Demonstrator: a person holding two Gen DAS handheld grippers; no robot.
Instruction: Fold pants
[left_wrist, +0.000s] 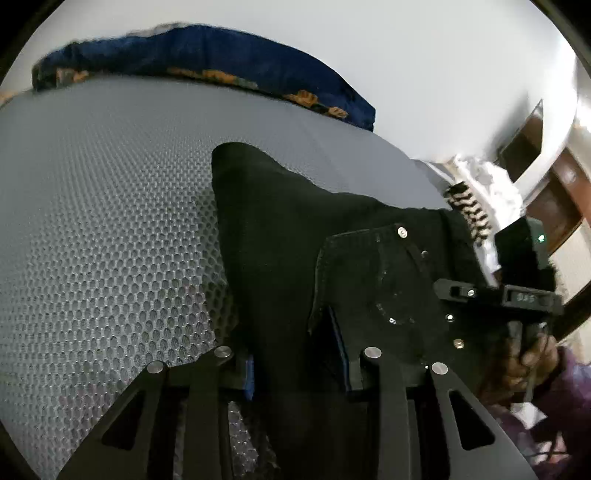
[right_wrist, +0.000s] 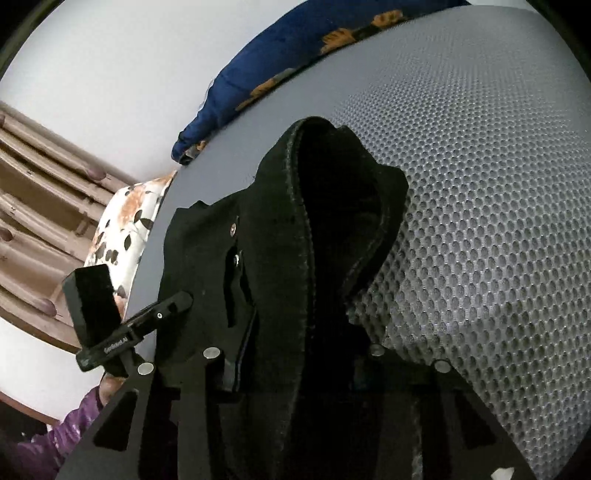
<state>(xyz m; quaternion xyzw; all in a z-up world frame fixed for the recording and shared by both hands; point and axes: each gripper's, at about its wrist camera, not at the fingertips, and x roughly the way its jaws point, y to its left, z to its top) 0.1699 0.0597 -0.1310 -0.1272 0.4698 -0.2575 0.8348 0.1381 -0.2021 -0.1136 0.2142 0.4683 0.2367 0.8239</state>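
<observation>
The black pants (left_wrist: 280, 229) lie bunched on a grey honeycomb mat (left_wrist: 110, 221), with a riveted pocket (left_wrist: 380, 280) turned up. My left gripper (left_wrist: 297, 369) is shut on a thick fold of this cloth, which fills the gap between its fingers. In the right wrist view the pants (right_wrist: 332, 221) rise in a hooded fold with a stitched seam. My right gripper (right_wrist: 295, 373) is shut on that fold. Each view shows the other gripper's black body at the waist end of the pants: the right one (left_wrist: 517, 291), the left one (right_wrist: 107, 317).
A dark blue pillow with orange print (left_wrist: 207, 55) lies along the mat's far edge. A white floral cushion (right_wrist: 125, 221) and brown wooden furniture (right_wrist: 37, 177) stand beyond the mat's side. A person's hand (left_wrist: 535, 358) and purple sleeve (right_wrist: 70, 428) are close by.
</observation>
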